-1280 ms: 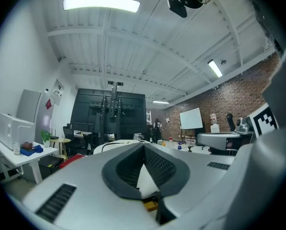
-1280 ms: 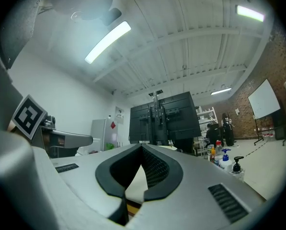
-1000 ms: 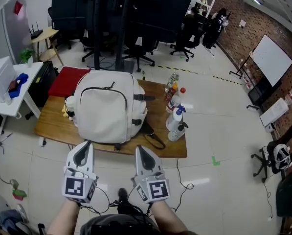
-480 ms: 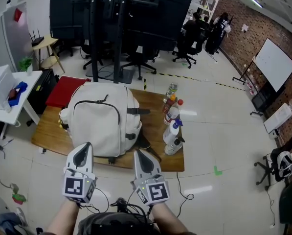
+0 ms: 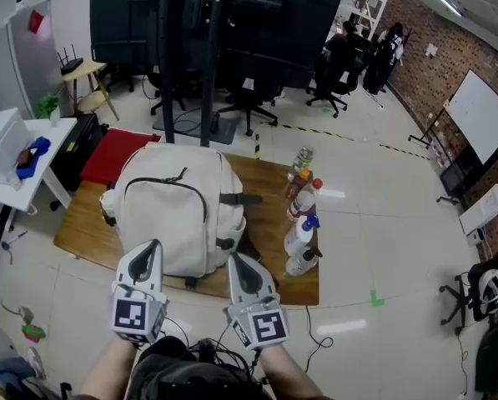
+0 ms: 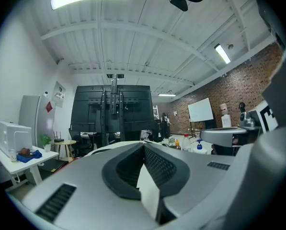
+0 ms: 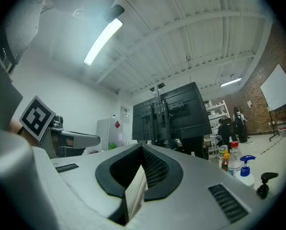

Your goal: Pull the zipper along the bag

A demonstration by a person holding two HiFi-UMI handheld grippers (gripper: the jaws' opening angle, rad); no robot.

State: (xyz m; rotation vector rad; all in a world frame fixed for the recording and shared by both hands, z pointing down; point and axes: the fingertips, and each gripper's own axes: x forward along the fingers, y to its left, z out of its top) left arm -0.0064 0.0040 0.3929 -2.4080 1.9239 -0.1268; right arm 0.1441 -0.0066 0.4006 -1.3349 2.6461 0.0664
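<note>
1. On the wooden table (image 5: 80, 223) a white bag (image 5: 173, 215) lies flat, beside a row of bottles (image 5: 303, 215).
2. At the bag's near end, the left gripper (image 5: 152, 247) and right gripper (image 5: 232, 261) hover side by side, both clenched with nothing between their jaws.
3. Across the bag's upper panel arcs its dark zipper (image 5: 200, 197), well ahead of both tips.

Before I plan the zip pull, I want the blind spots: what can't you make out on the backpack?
Head view: zipper slider too small to place on the zipper.
Near edge of the backpack: head view, behind the left gripper and right gripper.
Gripper views: each gripper's shut jaws block nearly all of it.
</note>
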